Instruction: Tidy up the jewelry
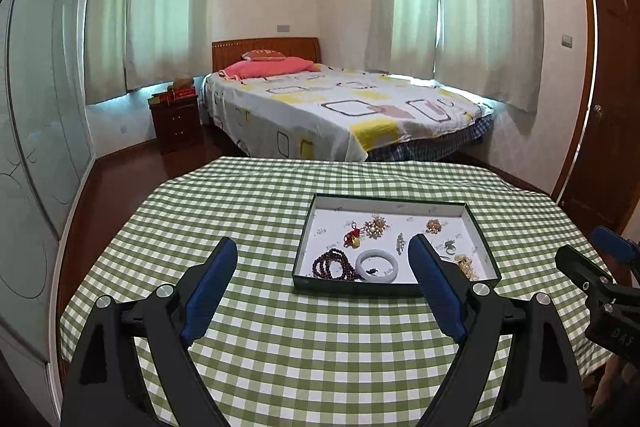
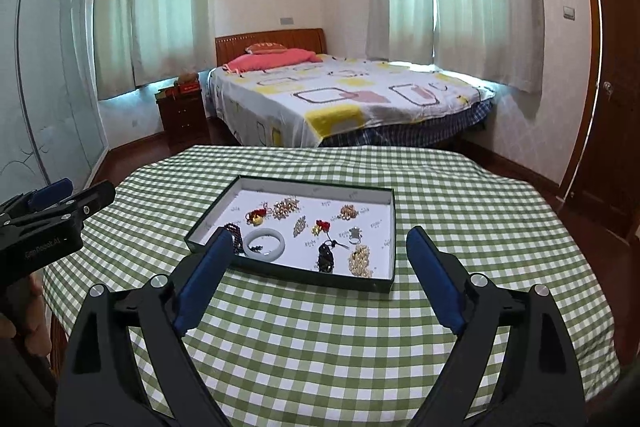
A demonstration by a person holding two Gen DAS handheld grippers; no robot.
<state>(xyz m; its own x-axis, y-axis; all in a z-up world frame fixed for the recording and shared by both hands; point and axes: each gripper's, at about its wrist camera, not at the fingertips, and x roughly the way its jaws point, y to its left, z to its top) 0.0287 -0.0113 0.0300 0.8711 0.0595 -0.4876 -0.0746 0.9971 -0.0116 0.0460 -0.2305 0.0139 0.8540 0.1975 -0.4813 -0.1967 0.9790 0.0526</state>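
We see a matt woven cloth (image 1: 280, 367) in green check covering the surface. The tray (image 2: 390, 227) looks like card, dark outside, white printed paper within. In it, the bangle (image 2: 265, 243) is smooth and glossy, the dark beads (image 1: 332, 267) polished. Both grippers are matt black plastic with blue rubbery pads (image 1: 208, 291).

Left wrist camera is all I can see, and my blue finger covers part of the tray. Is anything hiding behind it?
Observer: Yes, a dark beaded piece lies in the tray, beside the pearl pile.
Operator: Anything else hiding?
Observer: A second red-and-gold charm, near the tray's middle.
Operator: Is the other gripper open?
Observer: Yes, the right gripper has its fingers spread wide, holding nothing.
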